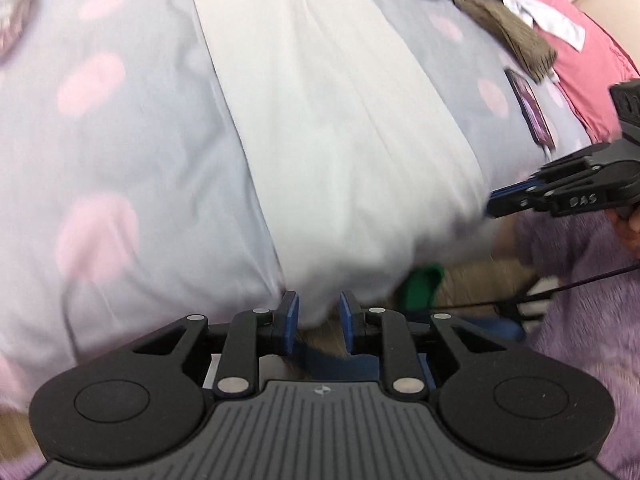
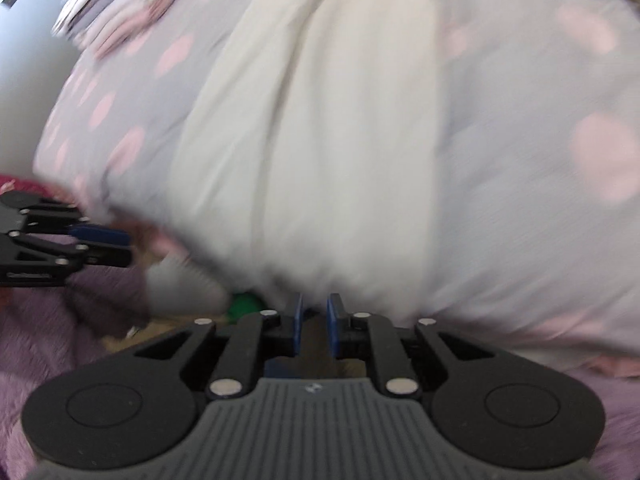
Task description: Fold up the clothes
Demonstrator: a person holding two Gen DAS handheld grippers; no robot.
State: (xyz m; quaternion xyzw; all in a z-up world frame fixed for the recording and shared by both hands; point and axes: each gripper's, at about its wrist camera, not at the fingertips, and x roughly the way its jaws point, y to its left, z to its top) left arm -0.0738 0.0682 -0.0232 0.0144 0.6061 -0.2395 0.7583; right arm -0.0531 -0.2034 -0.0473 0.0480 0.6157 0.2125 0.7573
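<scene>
A white garment (image 1: 340, 128) lies as a long strip on a grey bedsheet with pink dots (image 1: 120, 140); it also shows in the right wrist view (image 2: 320, 140). My left gripper (image 1: 319, 310) is at the garment's near hem, its blue pads a little apart with white cloth between them. My right gripper (image 2: 314, 312) sits at the same near hem, pads narrowly apart, cloth at their tips. The right gripper also shows at the right edge of the left wrist view (image 1: 496, 204), at the garment's right corner. Both views are blurred.
A brown knitted piece (image 1: 492, 16) and a pink garment (image 1: 580, 44) lie at the far right. A phone (image 1: 532, 108) rests on the sheet. A purple fleece (image 1: 580, 320) and something green (image 1: 420, 284) are near the bed's edge.
</scene>
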